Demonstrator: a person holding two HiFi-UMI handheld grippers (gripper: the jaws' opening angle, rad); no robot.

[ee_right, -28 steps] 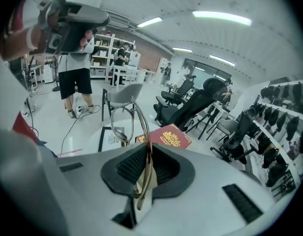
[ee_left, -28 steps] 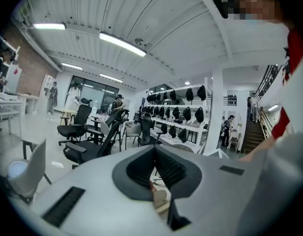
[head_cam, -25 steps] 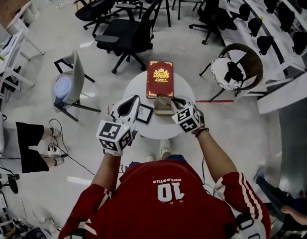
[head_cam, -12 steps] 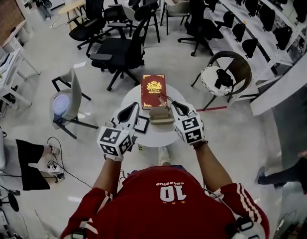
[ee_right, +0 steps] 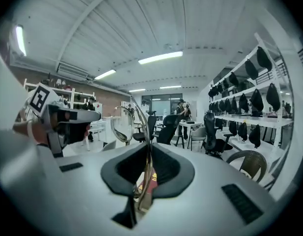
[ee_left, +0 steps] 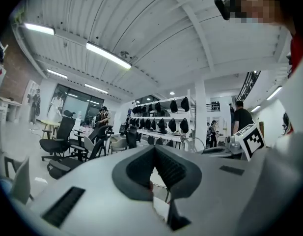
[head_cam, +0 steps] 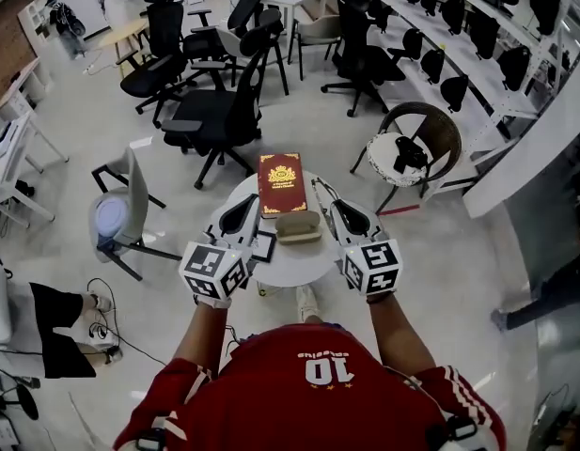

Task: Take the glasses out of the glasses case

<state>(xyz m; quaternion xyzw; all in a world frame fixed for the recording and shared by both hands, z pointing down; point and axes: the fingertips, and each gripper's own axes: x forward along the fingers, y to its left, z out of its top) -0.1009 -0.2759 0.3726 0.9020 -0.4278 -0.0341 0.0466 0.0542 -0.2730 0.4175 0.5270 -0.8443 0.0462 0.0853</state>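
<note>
A tan glasses case [head_cam: 297, 226] lies on the small round white table [head_cam: 299, 261], between my two grippers. To its right, my right gripper [head_cam: 333, 204] is shut on a pair of thin gold-rimmed glasses [head_cam: 320, 190]. The right gripper view has the glasses [ee_right: 123, 124] standing up out of the shut right gripper [ee_right: 149, 149], one lens to the left, held in the air. My left gripper [head_cam: 246, 201] hovers left of the case. In its own view the left gripper [ee_left: 154, 149] is shut with nothing in it.
A red book [head_cam: 280, 183] lies at the table's far side and a small black frame [head_cam: 264, 246] at its left. Black office chairs [head_cam: 210, 120] stand beyond, a wicker chair [head_cam: 416, 148] to the right, a grey chair [head_cam: 120, 209] to the left.
My right gripper has come off the case and drawn back to its right with the glasses. The left gripper has stayed left of the case. The head view has shifted.
</note>
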